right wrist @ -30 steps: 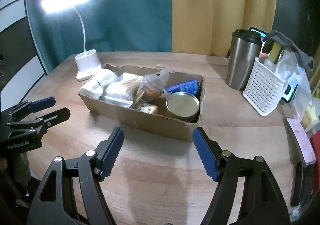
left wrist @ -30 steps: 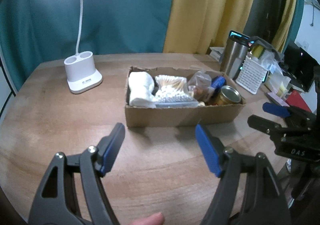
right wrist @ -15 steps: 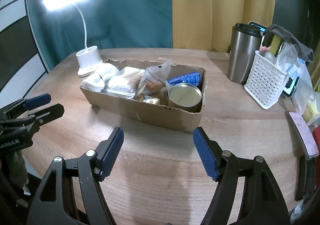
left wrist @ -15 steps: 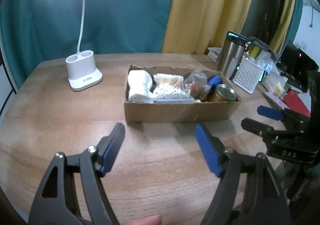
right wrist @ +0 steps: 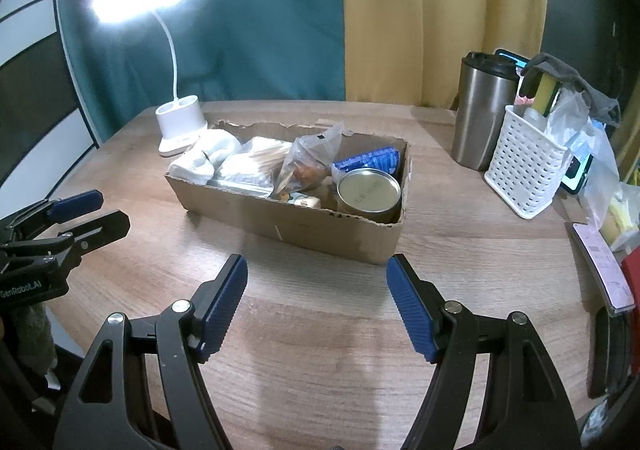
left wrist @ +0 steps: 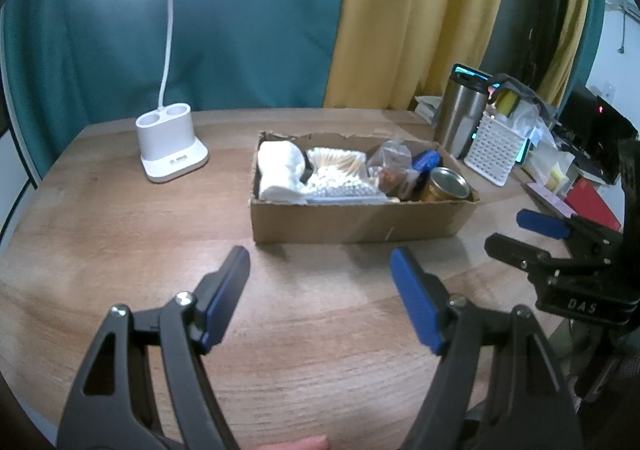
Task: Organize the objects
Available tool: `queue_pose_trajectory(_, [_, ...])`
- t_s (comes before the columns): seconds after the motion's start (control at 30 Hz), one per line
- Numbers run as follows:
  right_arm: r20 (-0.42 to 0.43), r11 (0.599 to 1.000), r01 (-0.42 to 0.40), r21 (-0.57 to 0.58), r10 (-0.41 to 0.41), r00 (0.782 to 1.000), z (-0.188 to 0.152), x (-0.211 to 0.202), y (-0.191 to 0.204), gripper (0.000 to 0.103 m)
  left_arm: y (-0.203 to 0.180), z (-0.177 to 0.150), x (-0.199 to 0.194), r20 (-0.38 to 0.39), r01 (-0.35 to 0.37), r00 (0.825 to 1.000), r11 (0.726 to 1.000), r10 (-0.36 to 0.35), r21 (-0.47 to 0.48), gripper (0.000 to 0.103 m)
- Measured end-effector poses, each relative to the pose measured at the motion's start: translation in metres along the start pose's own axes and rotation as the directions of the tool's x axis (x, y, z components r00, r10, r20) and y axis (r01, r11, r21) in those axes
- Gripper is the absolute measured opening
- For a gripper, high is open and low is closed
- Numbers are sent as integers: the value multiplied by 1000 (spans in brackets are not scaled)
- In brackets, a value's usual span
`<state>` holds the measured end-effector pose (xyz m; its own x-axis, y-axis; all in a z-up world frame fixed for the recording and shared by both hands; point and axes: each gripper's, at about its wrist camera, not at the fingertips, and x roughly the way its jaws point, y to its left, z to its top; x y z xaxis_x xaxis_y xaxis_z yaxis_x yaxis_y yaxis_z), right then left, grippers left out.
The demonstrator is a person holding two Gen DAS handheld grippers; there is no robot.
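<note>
The cardboard box point(right wrist: 304, 209) is sitting on the desk point(right wrist: 320, 350) with its long side lying across both grippers, straight ahead of them. The right gripper point(right wrist: 316, 302) is hanging released nearest the can point(right wrist: 369, 191) at the box's right end; the left gripper point(left wrist: 320, 300), also released, is facing the white cloth point(left wrist: 280, 169), possibly tissue, at the box's left end.

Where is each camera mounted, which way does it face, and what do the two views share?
Left wrist: sits on the left hand-held gripper, jaws open, facing the cardboard box head-on; the right hand-held gripper shows at right.
Right wrist: sits on the right hand-held gripper, jaws open, facing the box's can end; the left hand-held gripper shows at left.
Shared: box, lamp, steel tumbler, white basket, table.
</note>
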<state>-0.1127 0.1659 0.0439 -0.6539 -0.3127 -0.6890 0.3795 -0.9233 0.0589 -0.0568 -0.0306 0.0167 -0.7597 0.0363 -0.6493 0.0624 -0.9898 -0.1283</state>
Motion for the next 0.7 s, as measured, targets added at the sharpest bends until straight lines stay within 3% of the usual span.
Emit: queue_pose_trajectory(0.7, [0, 1000, -7, 3, 7, 1000, 1, -2, -2, 75, -3, 6, -2, 4, -1, 1000, 1000, 1, 20, 74])
